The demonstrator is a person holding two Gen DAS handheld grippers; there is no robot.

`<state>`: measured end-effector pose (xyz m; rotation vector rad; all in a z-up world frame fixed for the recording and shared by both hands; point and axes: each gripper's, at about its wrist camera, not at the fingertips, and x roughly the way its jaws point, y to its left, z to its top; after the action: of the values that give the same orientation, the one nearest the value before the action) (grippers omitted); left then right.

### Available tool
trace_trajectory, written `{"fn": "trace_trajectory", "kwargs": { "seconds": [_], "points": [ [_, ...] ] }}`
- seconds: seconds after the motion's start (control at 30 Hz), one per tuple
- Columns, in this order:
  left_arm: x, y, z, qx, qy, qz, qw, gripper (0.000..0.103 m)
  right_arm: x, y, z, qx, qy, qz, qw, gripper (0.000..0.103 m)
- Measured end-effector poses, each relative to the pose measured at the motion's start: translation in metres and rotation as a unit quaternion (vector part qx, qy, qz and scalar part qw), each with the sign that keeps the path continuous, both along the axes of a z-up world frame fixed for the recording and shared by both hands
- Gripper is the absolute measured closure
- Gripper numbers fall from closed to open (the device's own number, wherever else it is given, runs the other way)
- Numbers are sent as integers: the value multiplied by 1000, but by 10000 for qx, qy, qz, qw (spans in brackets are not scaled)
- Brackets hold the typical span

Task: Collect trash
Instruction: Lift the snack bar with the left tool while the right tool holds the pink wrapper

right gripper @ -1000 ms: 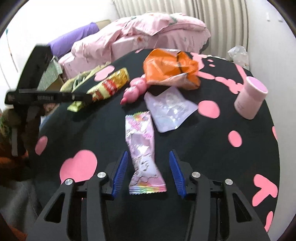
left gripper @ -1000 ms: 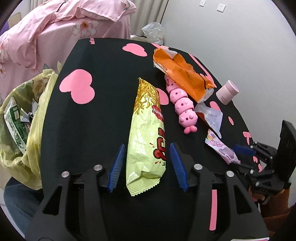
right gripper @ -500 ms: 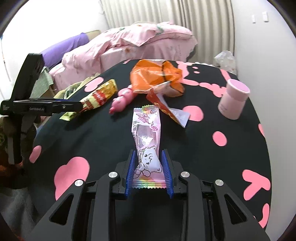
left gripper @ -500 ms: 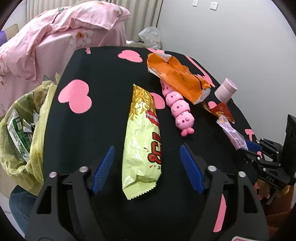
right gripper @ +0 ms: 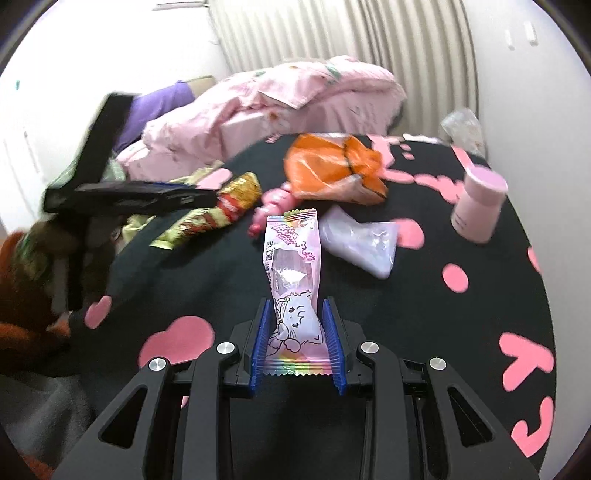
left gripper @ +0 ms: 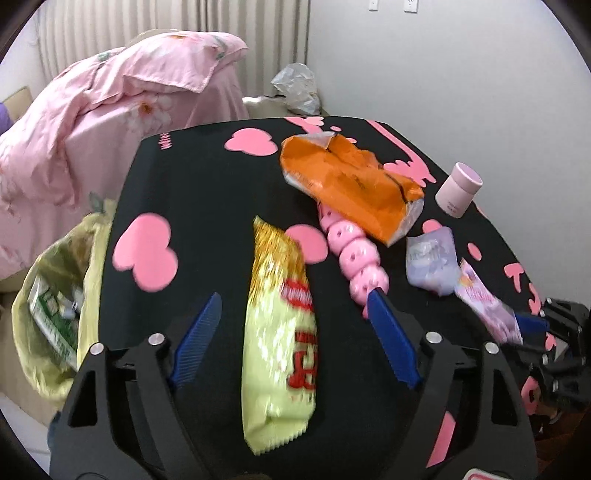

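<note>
You are working at a round table draped in a black cloth with pink heart and cloud shapes (left gripper: 192, 206). Behind it, a rumpled pink floral quilt (left gripper: 110, 122) lies heaped on a bed, with a purple pillow (right gripper: 155, 107) at its far end in your right wrist view. Pale pleated curtains (right gripper: 351, 40) hang from top to bottom behind the bed. To your right stands a plain white wall (left gripper: 443, 74) carrying white switch plates (left gripper: 412, 5) high up. The light is soft, even and indoor, and casts only faint shadows.
</note>
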<state>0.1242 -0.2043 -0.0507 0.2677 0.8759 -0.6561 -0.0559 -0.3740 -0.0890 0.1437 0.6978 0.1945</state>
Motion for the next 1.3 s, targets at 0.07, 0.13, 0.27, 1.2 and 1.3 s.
{"fn": "trace_trajectory", "kwargs": {
  "seconds": [0.07, 0.13, 0.27, 1.2, 1.3],
  "points": [
    [15, -7, 1, 6, 136, 3, 9999, 32, -2, 0, 3, -108, -60, -69, 9999, 75],
    [29, -13, -1, 67, 257, 107, 9996, 37, -2, -1, 4, -137, -64, -140, 9998, 75],
    [56, -28, -21, 413, 782, 202, 9959, 53, -3, -7, 2, -149, -19, -279, 9995, 75],
    [-17, 65, 49, -1038, -232, 698, 9919, 68, 4, 2, 24, -399, -248, -414, 9980, 75],
    [-18, 71, 33, -932, 49, 722, 9930, 68, 5, 7, 23, -456, -186, -379, 9981, 75]
  ]
}}
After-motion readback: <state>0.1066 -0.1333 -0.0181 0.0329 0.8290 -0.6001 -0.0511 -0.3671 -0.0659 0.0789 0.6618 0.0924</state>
